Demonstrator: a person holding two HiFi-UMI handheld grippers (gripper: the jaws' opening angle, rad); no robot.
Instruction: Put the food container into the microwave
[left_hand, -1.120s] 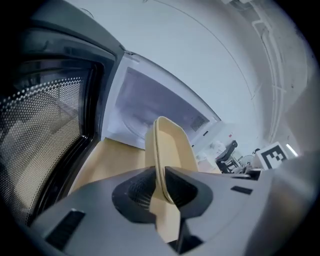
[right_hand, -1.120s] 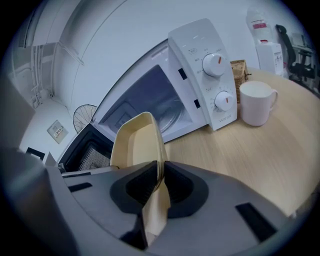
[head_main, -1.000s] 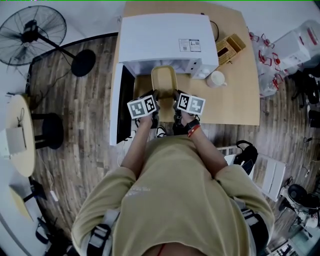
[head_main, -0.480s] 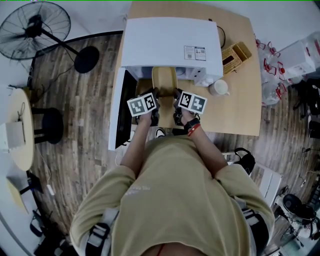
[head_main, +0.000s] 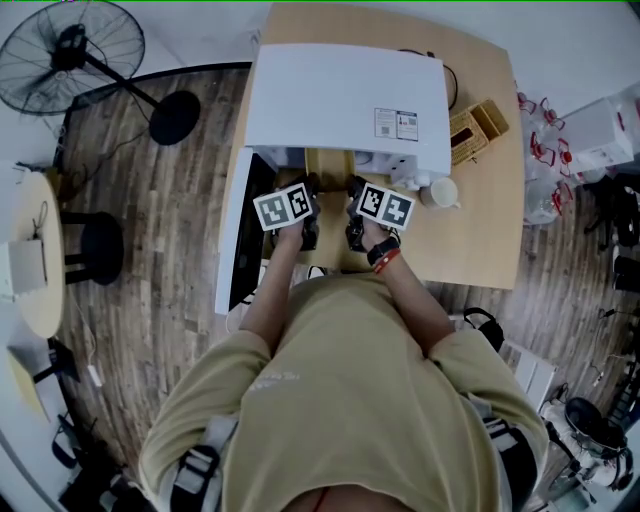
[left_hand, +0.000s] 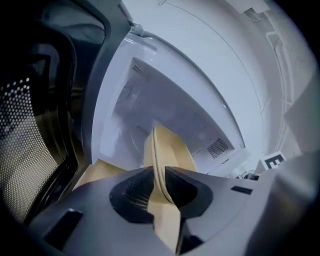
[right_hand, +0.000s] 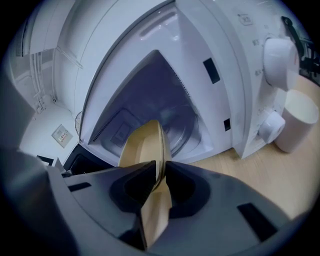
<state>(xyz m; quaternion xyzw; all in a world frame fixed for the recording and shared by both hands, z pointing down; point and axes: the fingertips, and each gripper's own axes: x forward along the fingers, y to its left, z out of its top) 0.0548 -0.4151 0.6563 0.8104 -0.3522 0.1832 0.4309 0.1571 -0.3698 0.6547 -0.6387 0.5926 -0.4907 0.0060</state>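
One tan food container (head_main: 330, 163) is recorded, held by its opposite rims. The left gripper (head_main: 311, 187) is pinched on the left rim and the right gripper (head_main: 351, 187) on the right rim; in both gripper views the rim is seen edge-on between jaws pressed onto it. The two-sided hold is judged to keep the container level as it is passed through the opening. The container is at the mouth of the one white microwave (head_main: 345, 95), partly under its top, and is not yet released. The door (head_main: 240, 235) is swung open to the left, which gives clearance. One white cup (head_main: 441, 192) stands on the table (head_main: 470, 235) just beside the microwave.
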